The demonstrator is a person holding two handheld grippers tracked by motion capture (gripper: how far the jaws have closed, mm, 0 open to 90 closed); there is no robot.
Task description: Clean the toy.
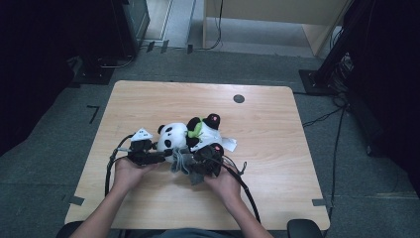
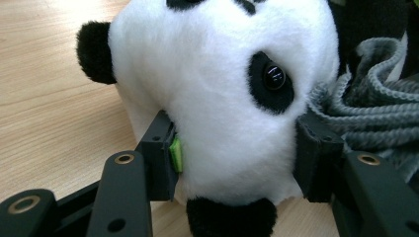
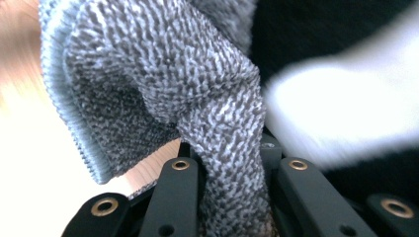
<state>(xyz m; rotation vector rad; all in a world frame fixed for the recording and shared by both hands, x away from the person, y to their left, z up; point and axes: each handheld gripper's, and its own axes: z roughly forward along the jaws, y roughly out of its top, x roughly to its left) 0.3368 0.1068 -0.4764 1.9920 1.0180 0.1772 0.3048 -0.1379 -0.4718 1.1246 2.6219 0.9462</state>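
A plush panda (image 1: 190, 135) lies on its side in the middle of the wooden table (image 1: 267, 129), with a grey knitted cloth (image 1: 182, 162) bunched at its near side. My left gripper (image 1: 163, 154) is clamped around the panda's white head (image 2: 222, 98), one jaw on each side. My right gripper (image 1: 194, 166) is shut on a fold of the grey knitted cloth (image 3: 197, 98), which rises between its jaws. Behind the cloth, white and black plush (image 3: 346, 108) appears blurred.
A small dark round grommet (image 1: 238, 98) sits in the table near its far edge. Black cables (image 1: 110, 166) trail from both grippers toward the person. The person's forearms enter from the table's near edge. Dark stands and cables surround the table on the floor.
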